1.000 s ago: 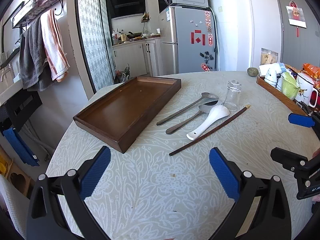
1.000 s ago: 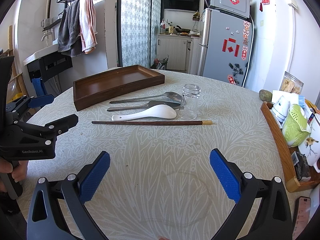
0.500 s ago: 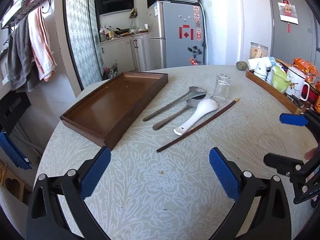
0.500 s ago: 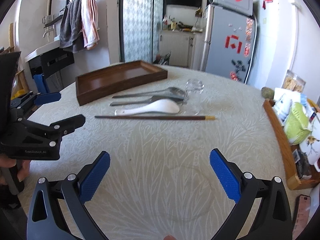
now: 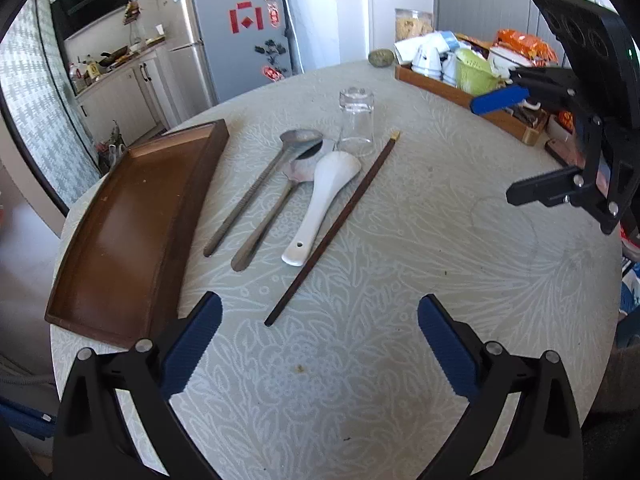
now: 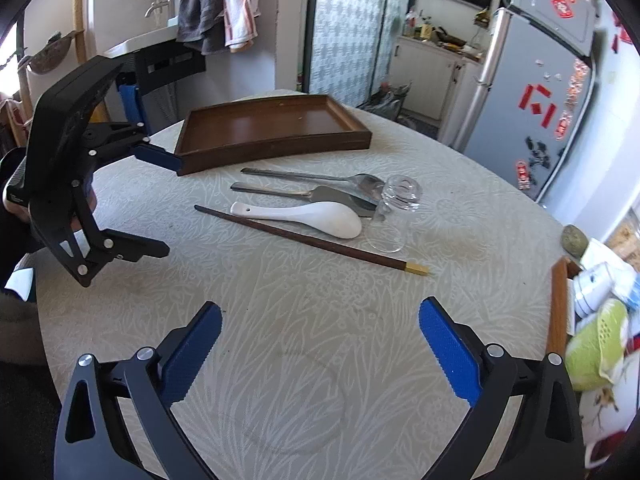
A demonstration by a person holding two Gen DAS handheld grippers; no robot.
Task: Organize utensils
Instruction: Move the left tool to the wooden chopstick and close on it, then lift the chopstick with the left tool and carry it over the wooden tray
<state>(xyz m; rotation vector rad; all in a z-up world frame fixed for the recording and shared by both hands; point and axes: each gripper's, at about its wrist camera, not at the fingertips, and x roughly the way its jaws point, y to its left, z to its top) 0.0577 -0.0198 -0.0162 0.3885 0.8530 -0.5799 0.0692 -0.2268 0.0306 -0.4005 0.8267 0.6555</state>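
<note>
Ahead of both wide-open grippers, left gripper [image 5: 318,350] and right gripper [image 6: 320,354]: white ceramic spoon [image 5: 324,200], dark chopstick [image 5: 332,228], patterned tablecloth [image 5: 400,240].

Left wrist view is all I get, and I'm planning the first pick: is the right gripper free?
Observer: Yes. The right gripper is open, with nothing between its pads.
Operator: Which utensil faces it first?
Observer: The chopstick, gold tip toward its right side. The white spoon lies just behind it.
Operator: Anything past the tray that I can't see?
Observer: Beyond the tray, towels hang over a sink by the wall.
</note>
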